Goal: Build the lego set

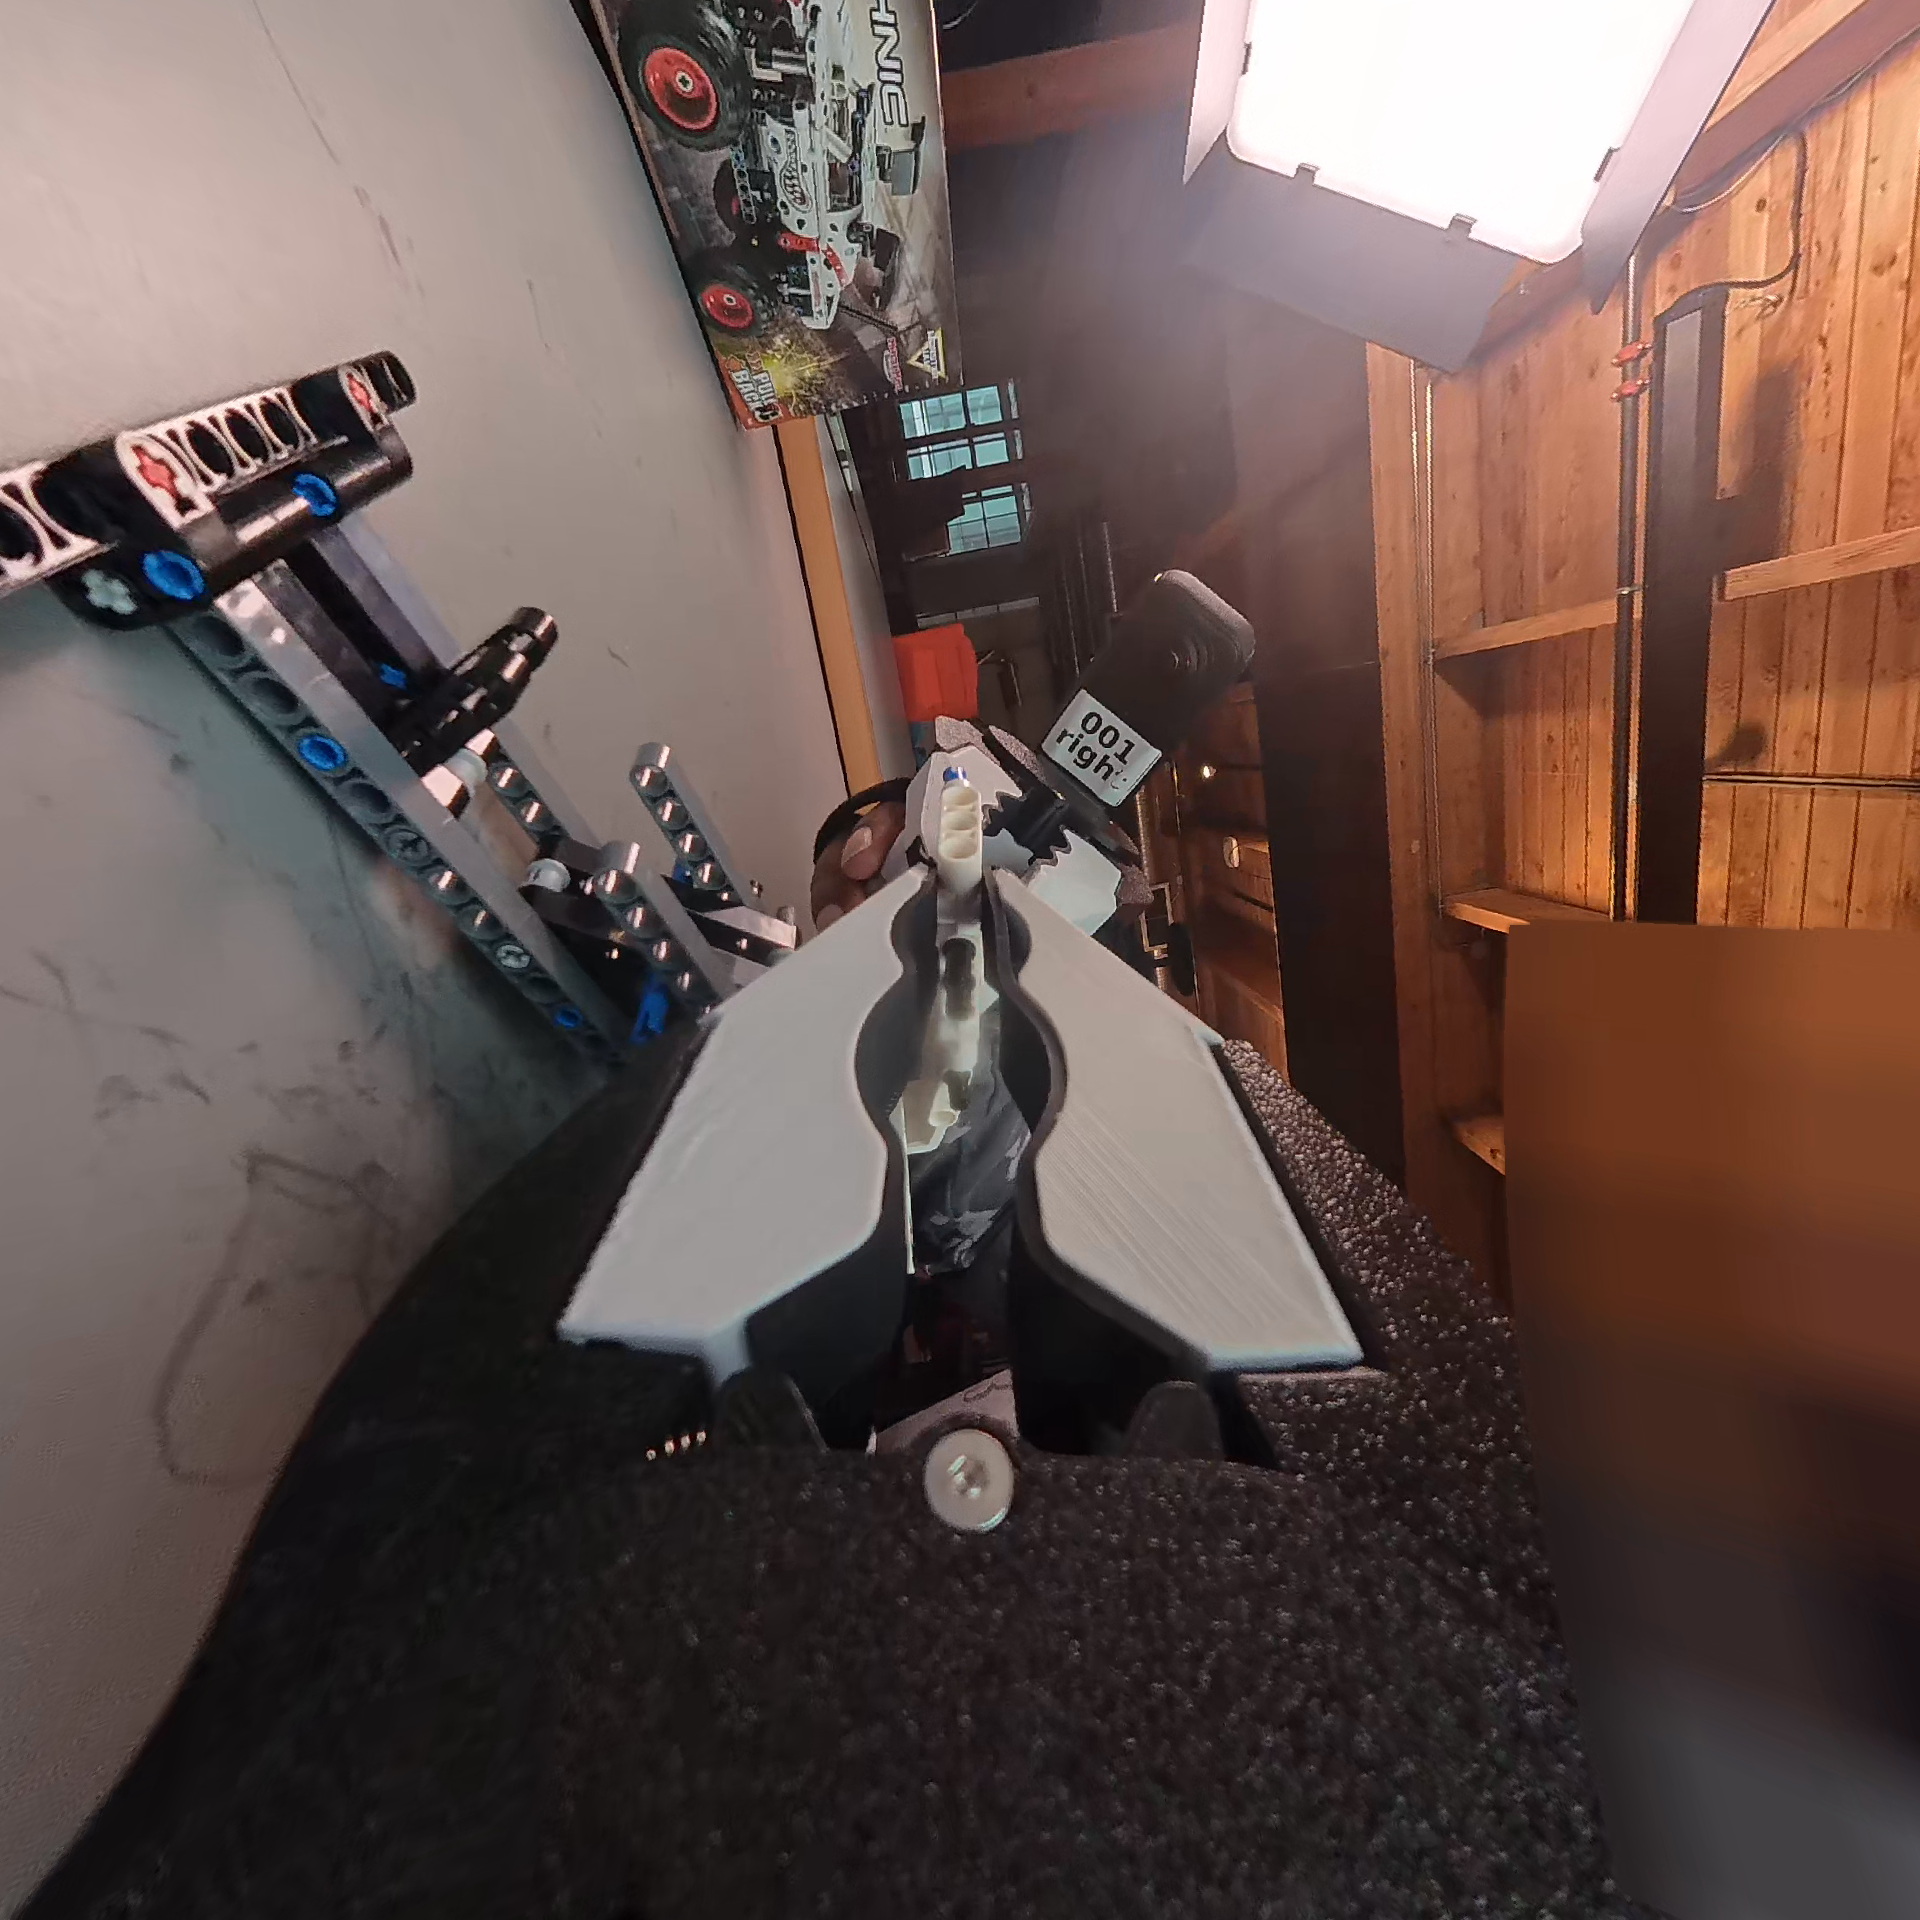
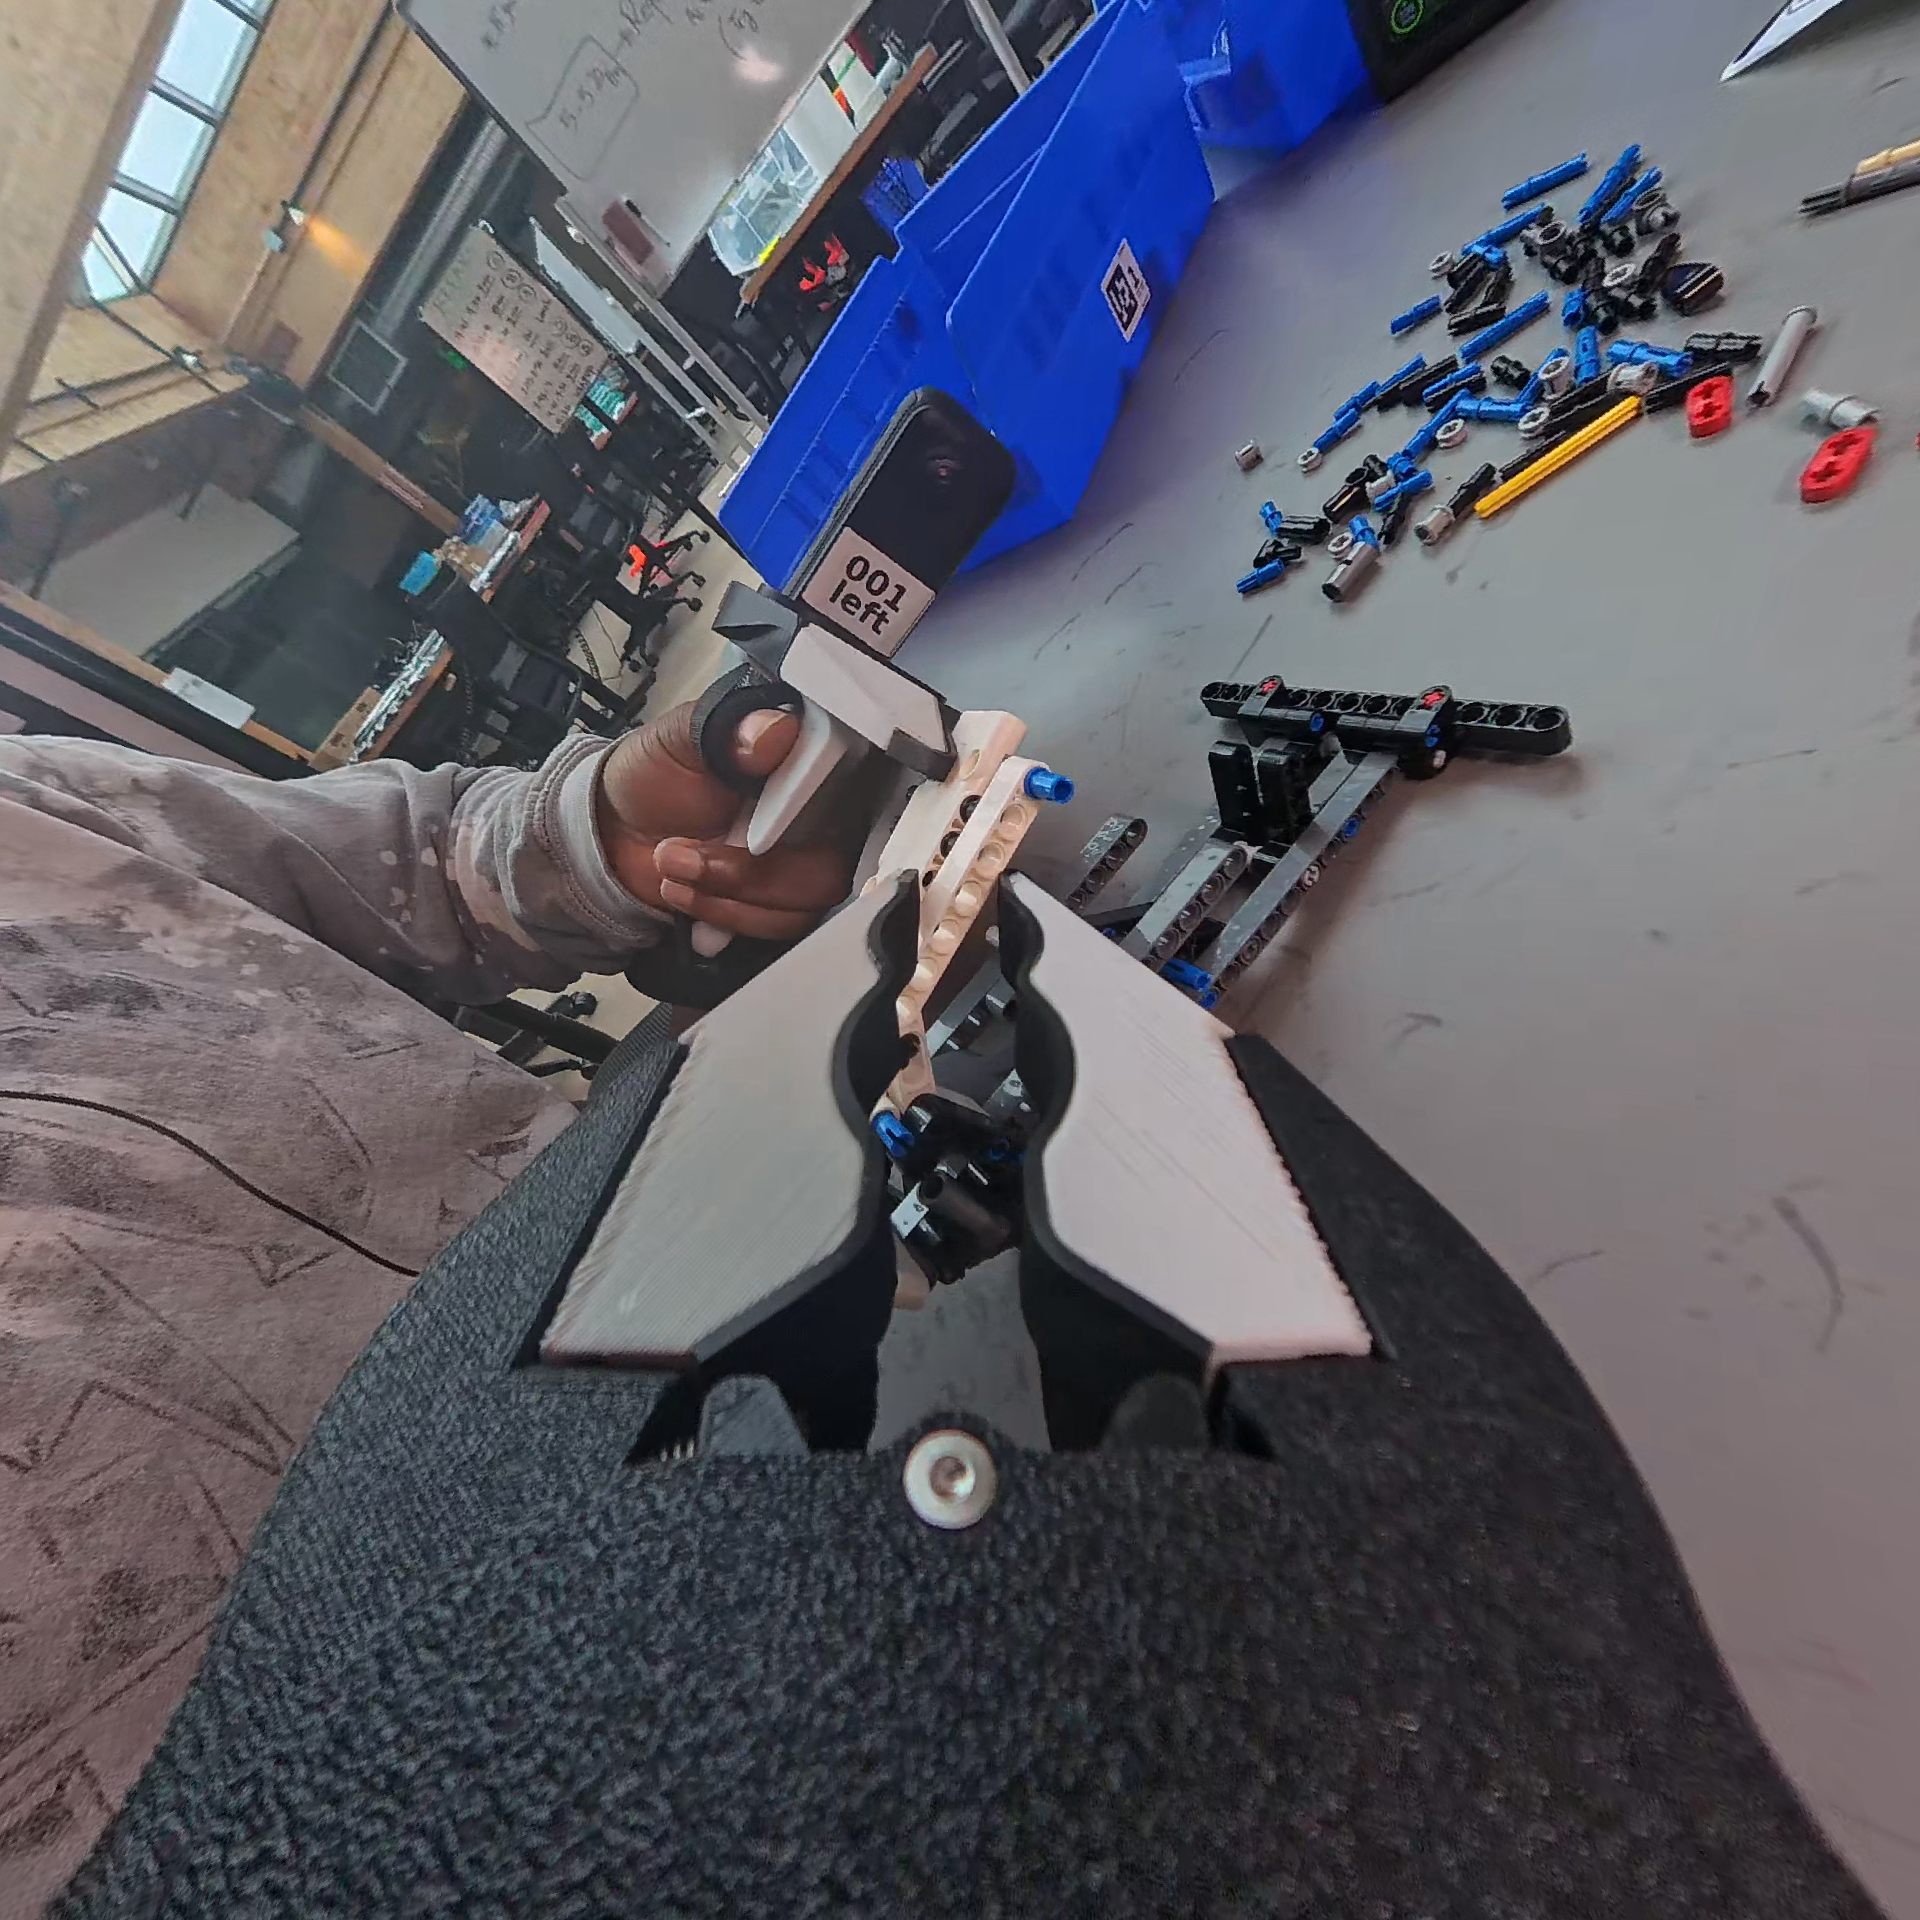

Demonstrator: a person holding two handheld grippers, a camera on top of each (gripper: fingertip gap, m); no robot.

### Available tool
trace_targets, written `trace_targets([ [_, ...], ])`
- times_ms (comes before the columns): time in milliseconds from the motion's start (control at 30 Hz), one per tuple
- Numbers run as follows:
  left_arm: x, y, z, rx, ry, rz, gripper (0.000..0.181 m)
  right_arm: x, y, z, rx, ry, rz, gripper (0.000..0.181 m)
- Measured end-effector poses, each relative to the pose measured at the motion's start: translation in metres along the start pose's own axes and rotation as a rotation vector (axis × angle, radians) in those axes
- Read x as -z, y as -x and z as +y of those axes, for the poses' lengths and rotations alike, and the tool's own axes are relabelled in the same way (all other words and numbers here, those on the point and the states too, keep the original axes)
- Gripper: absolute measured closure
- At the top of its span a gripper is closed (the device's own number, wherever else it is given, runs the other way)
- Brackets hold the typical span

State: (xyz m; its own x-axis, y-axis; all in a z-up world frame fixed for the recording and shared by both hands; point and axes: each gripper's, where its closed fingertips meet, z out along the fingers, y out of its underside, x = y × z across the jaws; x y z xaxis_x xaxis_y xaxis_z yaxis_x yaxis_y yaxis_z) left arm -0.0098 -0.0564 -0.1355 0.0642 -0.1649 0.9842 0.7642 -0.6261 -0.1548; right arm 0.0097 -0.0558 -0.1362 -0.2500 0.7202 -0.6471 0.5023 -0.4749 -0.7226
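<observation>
While both wrist views face each other above the grey desk (image 2: 1558,1039), one item sits between them: a white beam (image 2: 971,883) with a row of round holes, held off the desk.

Left hand-held gripper (image 1: 951,914): fingers drawn in tight on the white beam, which runs lengthwise through the gap between them and sticks out past the tips. A blue pin (image 1: 952,774) shows at its far end in the left wrist view.

Right hand-held gripper (image 2: 956,894): fingers likewise closed on the white beam. In the right wrist view another blue pin (image 2: 1047,784) projects from the beam's far end, and a small cluster of black and blue parts (image 2: 951,1174) hangs at the near end, between the fingers.

Hand (image 2: 717,821), with grey sleeve: wrapped round the grip of the left hand-held gripper, seen from the right wrist view.

Partly built frame (image 2: 1340,800): black, grey and blue beams lying flat on the desk, just beyond the fingertips; a long black beam with red marks crosses its far end.

Loose parts (image 2: 1538,353): blue pins, black connectors, grey bushes, one yellow axle and two red pieces, scattered on the desk well beyond the frame.

Blue bins (image 2: 1018,291): stacked at the desk's far edge.

Set box (image 1: 800,197): printed with a white monster truck with red wheel hubs, at the far end of the desk in the left wrist view.
</observation>
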Motion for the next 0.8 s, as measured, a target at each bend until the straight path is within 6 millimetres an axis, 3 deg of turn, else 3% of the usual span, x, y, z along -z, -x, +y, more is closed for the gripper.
trace_targets([
  [800,-0.003,-0.002,0.013,-0.027,0.038,0.013,0.175,0.005,0.003,0.001,0.071,-0.013,0.007,0.160],
])
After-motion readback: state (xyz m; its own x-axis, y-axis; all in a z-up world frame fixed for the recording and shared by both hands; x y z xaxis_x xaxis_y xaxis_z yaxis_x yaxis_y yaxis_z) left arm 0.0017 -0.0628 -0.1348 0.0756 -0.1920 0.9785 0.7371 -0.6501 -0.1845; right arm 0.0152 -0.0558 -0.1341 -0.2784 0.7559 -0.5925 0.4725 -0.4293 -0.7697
